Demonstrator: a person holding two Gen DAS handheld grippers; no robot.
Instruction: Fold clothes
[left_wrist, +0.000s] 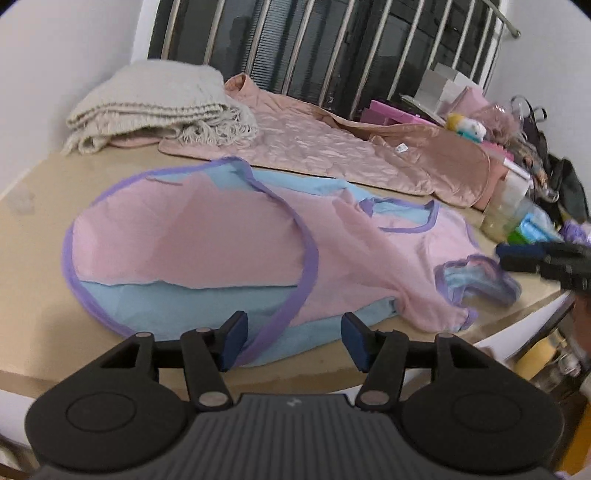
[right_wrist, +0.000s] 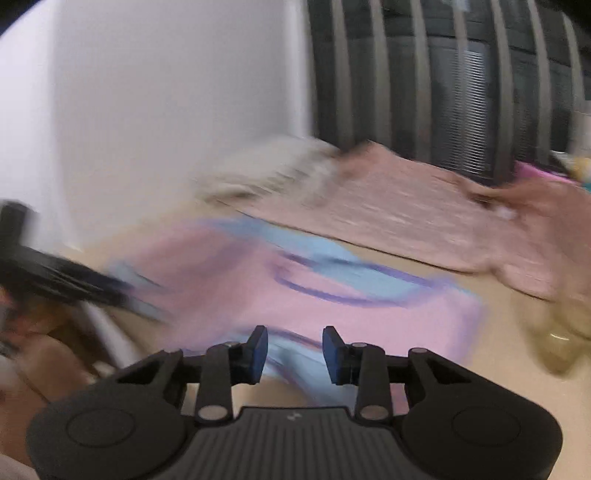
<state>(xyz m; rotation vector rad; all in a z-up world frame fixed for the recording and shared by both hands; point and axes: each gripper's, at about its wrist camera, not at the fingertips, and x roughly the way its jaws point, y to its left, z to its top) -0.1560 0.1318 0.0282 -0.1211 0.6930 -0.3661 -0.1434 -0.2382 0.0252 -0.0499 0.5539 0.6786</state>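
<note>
Here pink garment (left_wrist: 229, 240) near table (left_wrist: 40, 206) front edge; left gripper (left_wrist: 291, 341), right gripper (right_wrist: 294, 354) parted, empty.

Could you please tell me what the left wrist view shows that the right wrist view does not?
Only the left wrist view: open left gripper, a folded cream blanket sharply, and clutter at the table's right end. Only the right wrist view: right gripper, jaws apart over blurred cloth. Both: the pink-and-blue garment, quilted pink cover and table.
</note>
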